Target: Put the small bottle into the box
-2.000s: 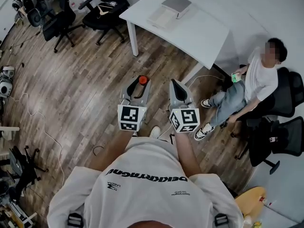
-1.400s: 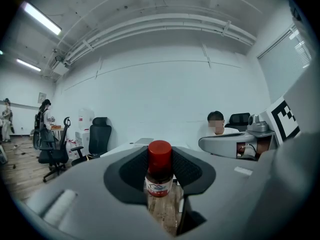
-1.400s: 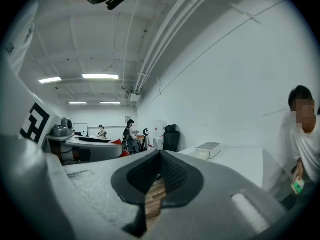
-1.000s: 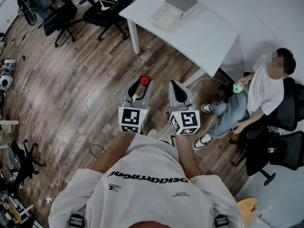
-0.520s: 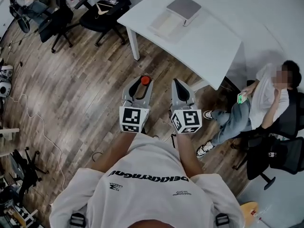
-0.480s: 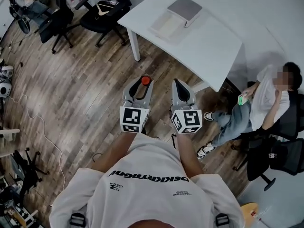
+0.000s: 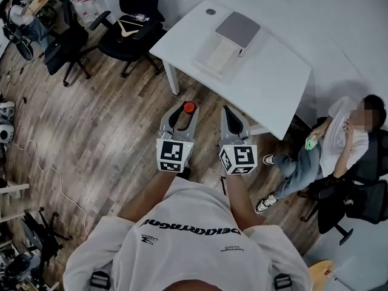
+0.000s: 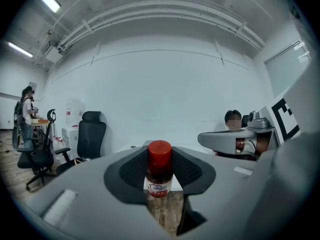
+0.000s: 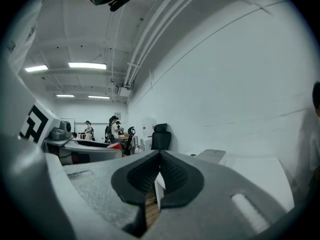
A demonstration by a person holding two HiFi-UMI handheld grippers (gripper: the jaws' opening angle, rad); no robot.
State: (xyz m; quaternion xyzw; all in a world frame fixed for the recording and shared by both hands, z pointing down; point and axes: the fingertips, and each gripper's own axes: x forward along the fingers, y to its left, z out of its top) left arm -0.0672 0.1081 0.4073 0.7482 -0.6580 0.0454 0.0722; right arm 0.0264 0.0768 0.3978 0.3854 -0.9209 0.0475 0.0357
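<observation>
Left claw (image 7: 182, 115) is pinching the small bottle (image 8: 159, 170): dark pads on either side of it, red cap up, bottle upright, label facing the left gripper view. From the head view the red cap sits right at the claw's tips, out over the wooden floor (image 7: 103, 120) and short of the white surface (image 7: 273, 65). Right claw (image 7: 229, 113) runs alongside, just beside the left one. Its jaws are pressed together at the tips with nothing between them; only a sliver of floor and a white leg show through the gap lower down. Both marker cubes face up toward the head camera, and both arms reach out from the white shirt at the bottom of the view.

Ahead on the surface lies the box (image 7: 236, 29), a grey flat part with a pale part touching it, well apart from the bottle. Off to the right a person (image 7: 339, 144) sits in a dark chair by the surface's corner. Black office chairs (image 7: 130, 23) stand at the far left, and a thin cable (image 7: 54, 170) trails across the floor.
</observation>
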